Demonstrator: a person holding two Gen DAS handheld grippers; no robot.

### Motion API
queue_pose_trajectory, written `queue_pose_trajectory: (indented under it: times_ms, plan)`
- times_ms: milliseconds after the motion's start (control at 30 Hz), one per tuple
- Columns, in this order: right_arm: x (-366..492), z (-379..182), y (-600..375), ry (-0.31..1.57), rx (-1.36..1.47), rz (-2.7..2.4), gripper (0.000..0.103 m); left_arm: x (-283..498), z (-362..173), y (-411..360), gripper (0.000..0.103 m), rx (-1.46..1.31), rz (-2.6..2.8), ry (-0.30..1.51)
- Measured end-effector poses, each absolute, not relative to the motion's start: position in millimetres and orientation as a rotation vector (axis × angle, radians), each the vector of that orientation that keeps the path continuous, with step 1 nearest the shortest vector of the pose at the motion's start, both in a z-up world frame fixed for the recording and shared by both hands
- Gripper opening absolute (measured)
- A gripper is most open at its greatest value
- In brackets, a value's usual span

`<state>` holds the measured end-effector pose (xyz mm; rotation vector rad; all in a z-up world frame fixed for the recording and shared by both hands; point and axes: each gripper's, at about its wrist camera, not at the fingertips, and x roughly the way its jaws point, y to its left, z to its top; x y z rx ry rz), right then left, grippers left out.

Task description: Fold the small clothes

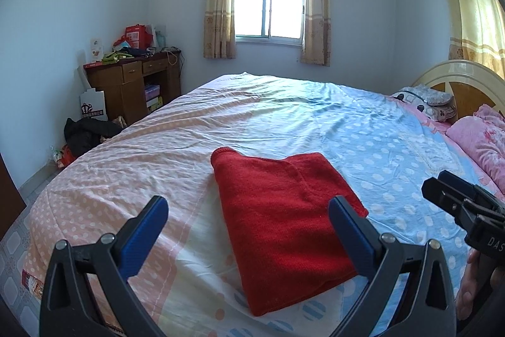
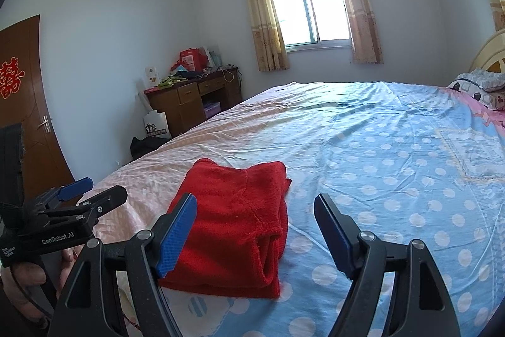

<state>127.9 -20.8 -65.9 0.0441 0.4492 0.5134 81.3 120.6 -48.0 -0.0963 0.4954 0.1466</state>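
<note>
A red fleece garment (image 1: 284,220) lies folded into a thick rectangle on the polka-dot bedspread (image 1: 363,131), near the bed's front edge. It also shows in the right wrist view (image 2: 233,223), with folded layers visible at its near end. My left gripper (image 1: 247,210) is open and empty, held above the garment's near part. My right gripper (image 2: 255,207) is open and empty, just right of the garment. Each gripper shows in the other's view: the right one (image 1: 442,182) at the right edge, the left one (image 2: 94,188) at the left edge.
Pink pillows (image 1: 479,141) and a headboard (image 1: 454,75) lie at the right. A wooden desk (image 1: 135,84) with clutter stands by the far left wall, with dark bags (image 1: 85,131) on the floor. A wooden door (image 2: 28,103) is at the left.
</note>
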Motion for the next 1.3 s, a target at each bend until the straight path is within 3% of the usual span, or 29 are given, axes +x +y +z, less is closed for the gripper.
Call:
queue_pose_trajectory:
  times_ms: [1300]
  plan:
    - [104.0,-54.3,-18.1,0.362,0.018,0.537,0.078,80.7,-40.5,121.4,0.103,-0.092,0.158,0.476]
